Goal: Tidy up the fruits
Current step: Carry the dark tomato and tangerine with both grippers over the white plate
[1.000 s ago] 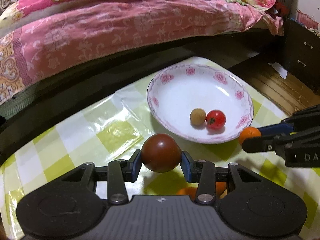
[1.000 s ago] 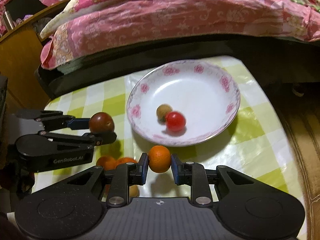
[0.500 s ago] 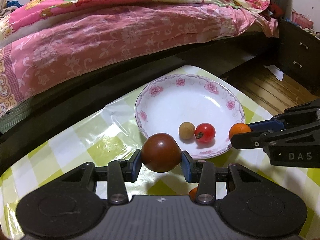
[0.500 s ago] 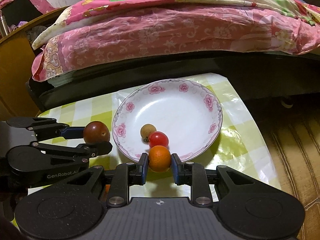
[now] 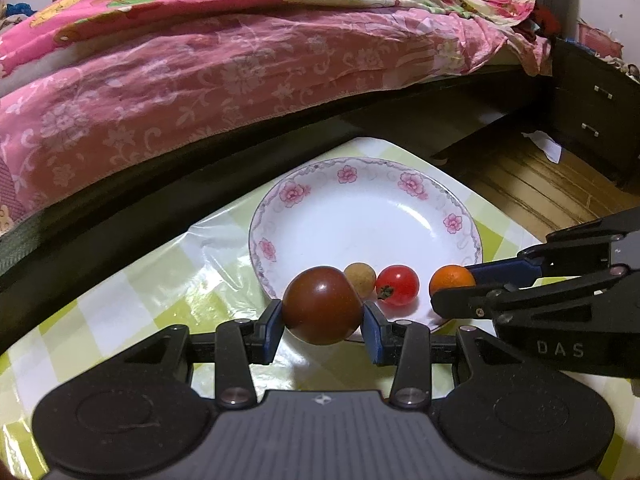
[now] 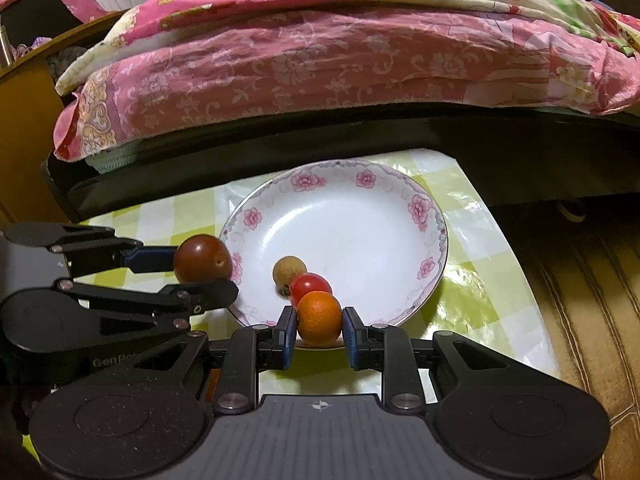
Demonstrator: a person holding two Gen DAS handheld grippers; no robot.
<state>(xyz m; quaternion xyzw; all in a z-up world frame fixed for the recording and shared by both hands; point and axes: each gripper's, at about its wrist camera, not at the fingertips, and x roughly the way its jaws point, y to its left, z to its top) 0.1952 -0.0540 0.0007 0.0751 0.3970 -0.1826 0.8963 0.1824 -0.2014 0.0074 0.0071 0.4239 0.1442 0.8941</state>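
Both grippers have come forward to the plate's near rim: my left gripper [image 5: 323,322] clamps the dark tomato [image 5: 322,304], my right gripper [image 6: 319,330] the small orange [image 6: 319,318]. Each fruit now hangs over the plate [image 6: 360,216], beside the red tomato [image 6: 310,286] and tan fruit [image 6: 289,270] lying there, so I judge release comes next.

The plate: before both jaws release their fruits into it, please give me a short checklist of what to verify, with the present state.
1. Left gripper holds the dark tomato: ok.
2. Right gripper holds the orange: ok.
3. Free space in the plate: ok.
4. Orange is over the plate's near rim: ok.
5. Dark tomato is fully over the plate: cannot tell.
6. Red tomato clear of the orange: not ok, very close.
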